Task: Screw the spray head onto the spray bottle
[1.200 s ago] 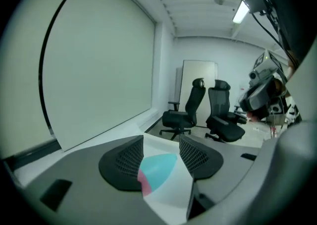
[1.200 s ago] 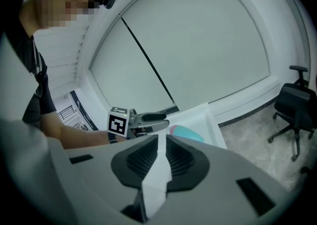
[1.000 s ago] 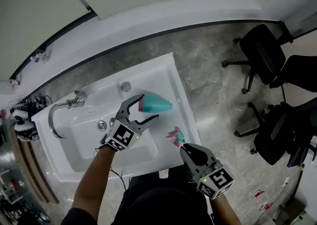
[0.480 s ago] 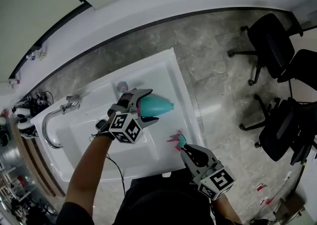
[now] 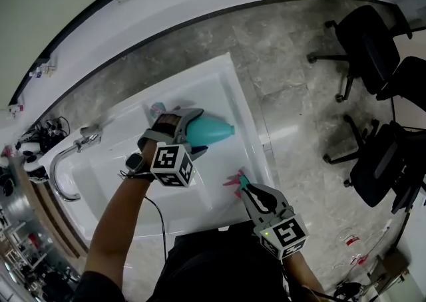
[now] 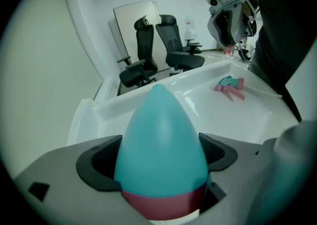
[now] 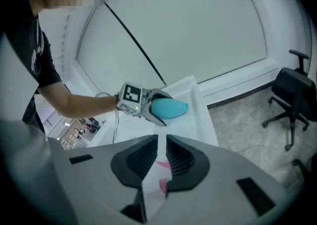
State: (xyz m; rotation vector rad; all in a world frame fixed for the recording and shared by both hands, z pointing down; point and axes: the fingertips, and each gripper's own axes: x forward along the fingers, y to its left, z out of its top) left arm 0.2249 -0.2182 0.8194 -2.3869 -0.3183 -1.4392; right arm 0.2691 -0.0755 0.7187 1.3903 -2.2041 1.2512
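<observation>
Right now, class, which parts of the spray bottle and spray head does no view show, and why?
1. Spray bottle neck: the left gripper, jaws just opened wide around the bottle, covers it in the head view. The gripper's body and the bottom edge cut it off in the left gripper view.
2. Spray head collar: too small in the head and left gripper views, and mostly behind the shut right gripper in its view.

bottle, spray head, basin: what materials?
Bottle: likely plastic, teal with a pink band, smooth satin, soft highlights. Spray head: likely moulded plastic, pink and teal. Basin: glossy white, sharp reflections; ceramic or acrylic, can't tell.
</observation>
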